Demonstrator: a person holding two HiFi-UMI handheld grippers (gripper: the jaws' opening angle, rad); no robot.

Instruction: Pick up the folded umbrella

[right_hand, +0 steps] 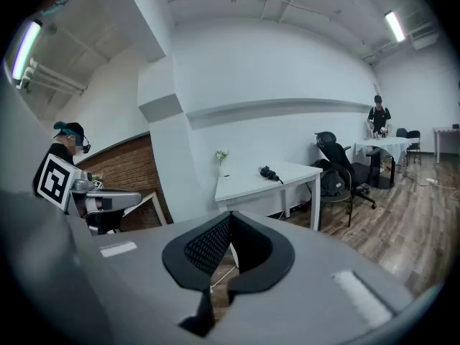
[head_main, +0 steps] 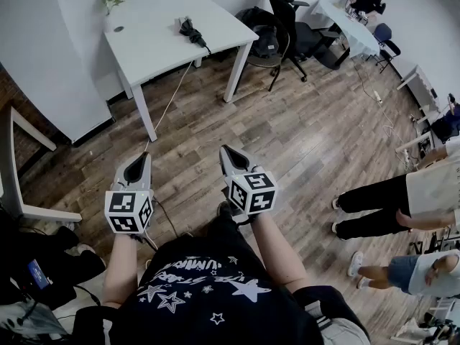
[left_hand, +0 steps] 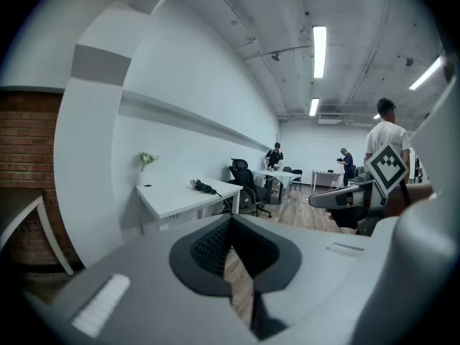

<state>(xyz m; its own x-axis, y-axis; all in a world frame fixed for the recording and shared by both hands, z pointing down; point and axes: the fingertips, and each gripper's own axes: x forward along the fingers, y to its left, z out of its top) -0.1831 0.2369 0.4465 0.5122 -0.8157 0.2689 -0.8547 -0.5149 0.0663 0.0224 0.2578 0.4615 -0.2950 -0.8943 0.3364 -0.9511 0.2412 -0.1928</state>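
A black folded umbrella (head_main: 192, 31) lies on the far right part of a white table (head_main: 154, 45); it also shows as a small dark umbrella (left_hand: 205, 187) in the left gripper view and as the umbrella (right_hand: 271, 173) in the right gripper view. Both grippers hover over the wooden floor, well short of the table. My left gripper (head_main: 141, 159) is shut with nothing between its jaws. My right gripper (head_main: 226, 152) is also shut and empty, its tips meeting.
A small vase with a plant (head_main: 113, 4) stands at the table's far left. A cable (head_main: 169, 103) hangs from the table to the floor. Office chairs (head_main: 284, 20) stand right of the table. People stand at the right (head_main: 374, 203). A second white table (head_main: 352, 27) is further back.
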